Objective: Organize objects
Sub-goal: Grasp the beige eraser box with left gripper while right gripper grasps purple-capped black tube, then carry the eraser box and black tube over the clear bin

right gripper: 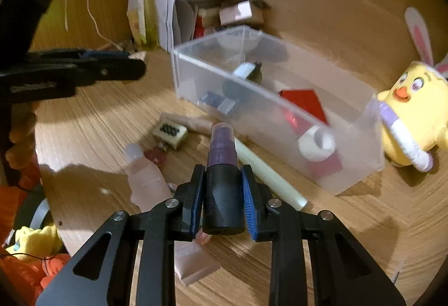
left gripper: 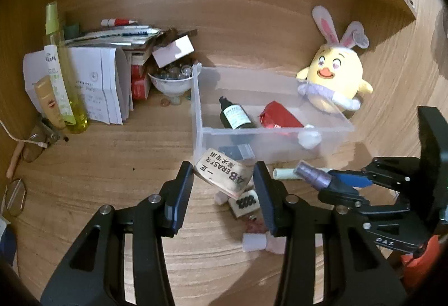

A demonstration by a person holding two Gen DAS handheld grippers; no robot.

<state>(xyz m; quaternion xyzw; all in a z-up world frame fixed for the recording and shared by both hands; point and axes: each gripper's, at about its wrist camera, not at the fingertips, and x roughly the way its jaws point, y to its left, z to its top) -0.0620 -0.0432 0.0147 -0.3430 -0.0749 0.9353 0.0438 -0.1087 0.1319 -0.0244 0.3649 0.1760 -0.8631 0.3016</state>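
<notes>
Right wrist view, near first: right gripper point(right gripper: 222, 203) jaws closed on a small spray bottle point(right gripper: 222, 166), black body, purple cap pointing at 12 o'clock. Hard plastic, light, smooth & round, so prob. slippery; grip sits on the wide black barrel, the best spot, not the narrow cap. W/ the bottle held off the table point(right gripper: 336, 236), tilt could let it slide.

Left wrist view: left gripper point(left gripper: 224, 182) jaws part open around a 4B eraser point(left gripper: 222, 175), tilted. Can't tell if pads actually touch it. Rubbery, light, grippy, won't break; take it across the flat faces.

Below it at 6 o'clock, loose bits on the table: mahjong-type tile point(left gripper: 243, 203), pale pink bottle point(right gripper: 145, 177) lying down, cream pen point(right gripper: 268, 174).

Farther, at 12–1 o'clock: clear plastic bin point(left gripper: 197, 98), thin walls, holds a dark green bottle point(left gripper: 235, 116), red packet point(left gripper: 277, 116), white tape roll point(right gripper: 317, 145). Likely drop target. Yellow chick plush point(left gripper: 334, 81) touches the bin's far right corner; soft, easily nudged.
</notes>
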